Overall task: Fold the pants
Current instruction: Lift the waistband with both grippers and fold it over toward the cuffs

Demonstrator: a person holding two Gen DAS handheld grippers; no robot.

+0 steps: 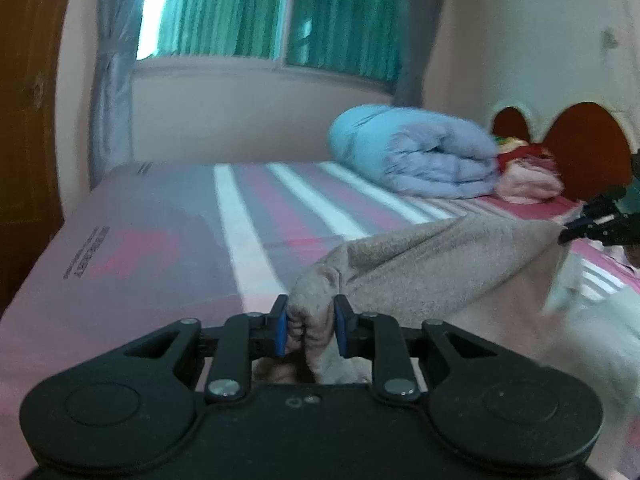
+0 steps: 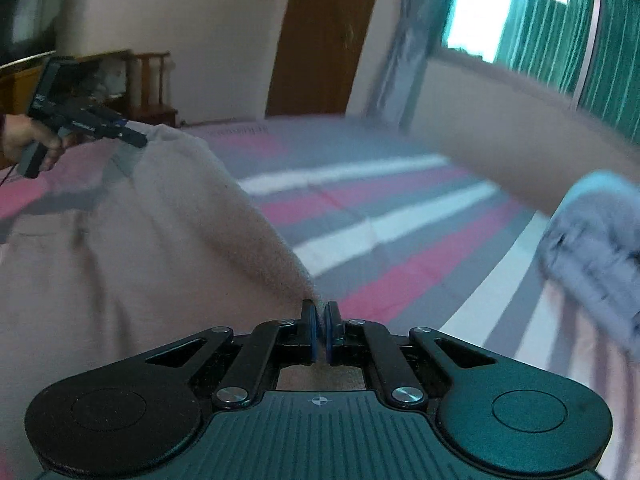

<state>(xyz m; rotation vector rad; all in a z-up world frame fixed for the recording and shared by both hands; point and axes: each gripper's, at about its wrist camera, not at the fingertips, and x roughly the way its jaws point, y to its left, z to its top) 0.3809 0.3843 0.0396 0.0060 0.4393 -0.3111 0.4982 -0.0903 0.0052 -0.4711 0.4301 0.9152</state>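
We are working over a bed point(image 1: 168, 240) dressed in a sheet of pink, grey and white stripes, in a bedroom with a window point(image 1: 256, 12) hung with green curtains. The pants point(image 1: 440, 264), a fuzzy beige pair, are hanging above the bed, stretched between our two claws along one edge, with the rest of the cloth drooping below toward the sheet. The left claw point(image 1: 310, 330) is pinching a bunched corner of the pants between its blue pads point(image 1: 281, 330), the jaws held apart only by the thick wad of fabric. The right claw point(image 2: 320, 332) is clamping the opposite corner, its jaws nearly together with a thin edge of the pants caught between them. In the right wrist view, we are seeing the left claw at the far end of the pants, gripped by a bare hand point(image 2: 30, 138). In the left wrist view, the right claw is showing at the pants' far end, toward the head of the bed. Beyond the pants, on the bed near the headboard point(image 1: 588, 152), a rolled blue duvet point(image 1: 416, 152) is lying, with a pile of pink and red cloth point(image 1: 528, 176) just beside it. A brown wooden door point(image 2: 324, 36) is standing past the foot of the bed in the right wrist view, motion blur softening much of it.
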